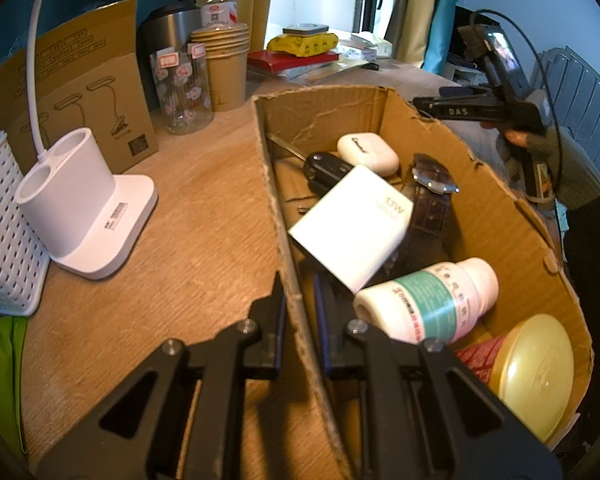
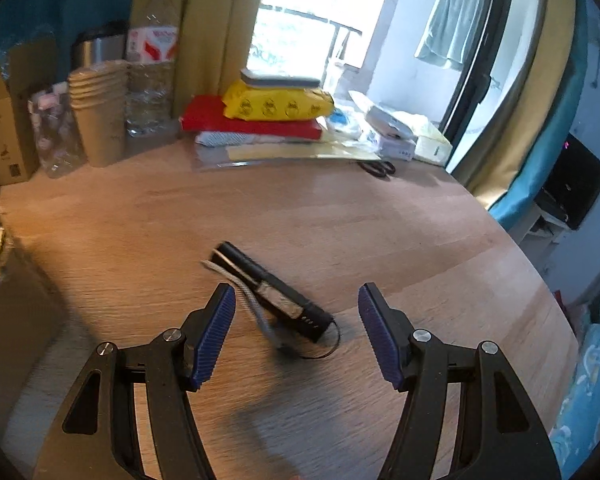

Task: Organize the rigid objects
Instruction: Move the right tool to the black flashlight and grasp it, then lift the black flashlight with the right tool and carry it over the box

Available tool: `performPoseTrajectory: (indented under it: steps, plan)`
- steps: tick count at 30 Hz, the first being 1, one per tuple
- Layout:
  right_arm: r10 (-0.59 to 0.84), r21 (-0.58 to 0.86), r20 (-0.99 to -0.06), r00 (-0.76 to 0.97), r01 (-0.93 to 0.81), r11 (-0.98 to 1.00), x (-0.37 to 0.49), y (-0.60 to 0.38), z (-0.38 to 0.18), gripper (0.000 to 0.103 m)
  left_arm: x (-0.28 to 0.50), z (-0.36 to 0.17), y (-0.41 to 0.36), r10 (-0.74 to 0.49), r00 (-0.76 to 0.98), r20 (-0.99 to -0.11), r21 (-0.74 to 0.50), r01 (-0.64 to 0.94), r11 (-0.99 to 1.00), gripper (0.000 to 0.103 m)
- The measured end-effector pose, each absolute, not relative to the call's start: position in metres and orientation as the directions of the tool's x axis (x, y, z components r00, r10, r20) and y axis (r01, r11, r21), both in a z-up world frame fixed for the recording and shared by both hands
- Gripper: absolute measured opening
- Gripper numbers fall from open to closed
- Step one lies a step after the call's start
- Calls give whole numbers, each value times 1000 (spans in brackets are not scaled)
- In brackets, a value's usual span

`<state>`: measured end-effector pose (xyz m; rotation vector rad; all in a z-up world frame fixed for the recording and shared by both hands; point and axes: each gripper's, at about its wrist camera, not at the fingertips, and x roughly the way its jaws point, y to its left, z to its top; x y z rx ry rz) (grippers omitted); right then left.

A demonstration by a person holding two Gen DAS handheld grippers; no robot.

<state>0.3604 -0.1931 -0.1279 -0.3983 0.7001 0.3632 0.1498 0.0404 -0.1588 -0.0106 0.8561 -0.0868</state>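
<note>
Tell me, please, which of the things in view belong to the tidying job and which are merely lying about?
Part of the job:
- cardboard box, its wall clamped by the left tool
- pill bottle, watch and white case inside it
- black flashlight on the table, ahead of the open right tool

Lying about:
- paper cups
- water bottle
- scissors
- lamp base

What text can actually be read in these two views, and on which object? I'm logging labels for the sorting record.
"DAS": on the right gripper, white letters along its black body.
White box in the cardboard box: faint print, too blurred to read.
Pill bottle label: too small.
Lamp base sticker: too small.
Water bottle label: blurred.
</note>
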Motion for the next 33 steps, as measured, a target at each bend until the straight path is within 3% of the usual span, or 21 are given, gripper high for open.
performPoseTrajectory:
  steps: [15,18,20,25,33]
  plan:
    - [232,-156,-768,597,-525,836,389,-181,-143,67,150,-159,41,-82,652,-754,-46,72,996,14]
    - [228,-156,-768,598,-521,839,388,-181,-143,56,150,-159,40,-83,651,-754,-47,73,996,14]
    - [224,-167,-765,603,-522,836,385,-180,-142,39,149,-159,39,-83,651,-754,-47,73,996,14]
    - [212,-190,-761,613,-524,830,380,-178,-142,26,149,-159,39,-83,651,-754,-47,72,996,14]
    - [226,-177,-737,637,-504,845,373,-186,-136,22,149,-159,40,-83,652,-754,-47,73,996,14]
